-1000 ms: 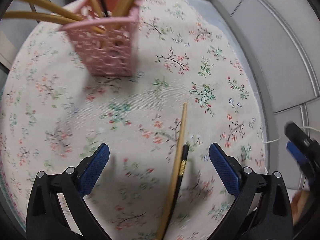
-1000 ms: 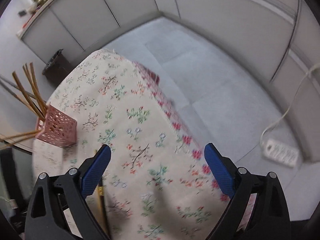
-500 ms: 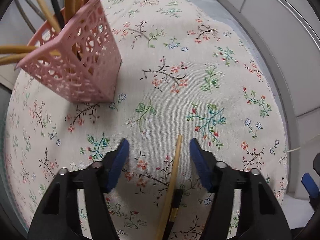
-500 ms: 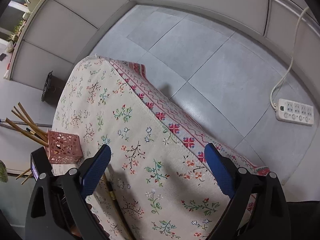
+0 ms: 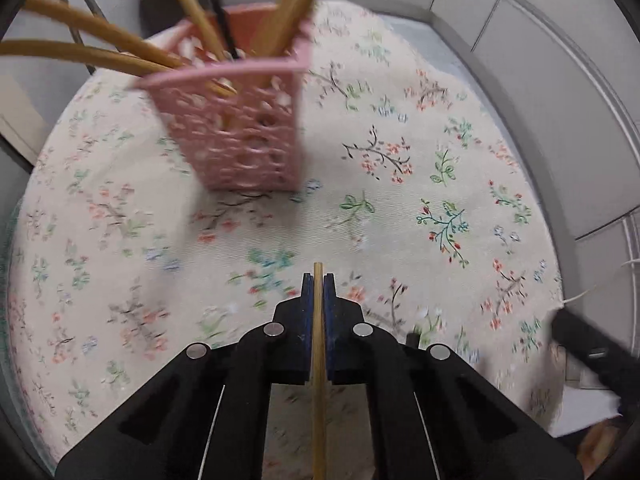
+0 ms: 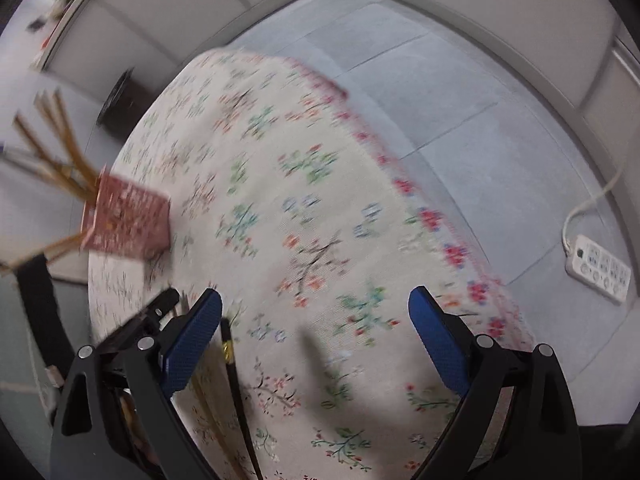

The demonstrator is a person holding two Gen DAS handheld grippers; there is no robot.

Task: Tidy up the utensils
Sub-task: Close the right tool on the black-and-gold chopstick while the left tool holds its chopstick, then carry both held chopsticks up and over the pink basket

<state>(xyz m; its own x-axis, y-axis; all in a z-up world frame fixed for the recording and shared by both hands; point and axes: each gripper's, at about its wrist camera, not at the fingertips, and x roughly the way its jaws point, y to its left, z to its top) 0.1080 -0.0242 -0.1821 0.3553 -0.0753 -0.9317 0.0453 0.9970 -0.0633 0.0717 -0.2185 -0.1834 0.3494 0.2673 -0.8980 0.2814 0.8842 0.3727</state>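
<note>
In the left wrist view my left gripper (image 5: 318,280) is shut on a pale wooden chopstick (image 5: 318,400), which runs straight between the blue pads, its tip just past them, over the floral tablecloth (image 5: 400,208). Farther back stands a pink lattice holder (image 5: 240,140) with several wooden chopsticks (image 5: 100,36) leaning out of it. My right gripper (image 6: 314,312) hangs open over the cloth with nothing between its fingers. A black chopstick (image 6: 236,380) with a gold band lies on the cloth beside its left finger. The left gripper's black body (image 6: 160,312) shows behind that finger.
The table's red-patterned edge (image 6: 400,184) drops to grey floor tiles on the right. A white power strip (image 6: 598,268) with its cord lies on the floor. A dark bin (image 5: 160,4) stands behind the holder. White panel walls enclose the space.
The left jaws went from wide open to shut on the wooden chopstick. The black chopstick stays on the cloth. The right gripper swung back over the table and sank a little.
</note>
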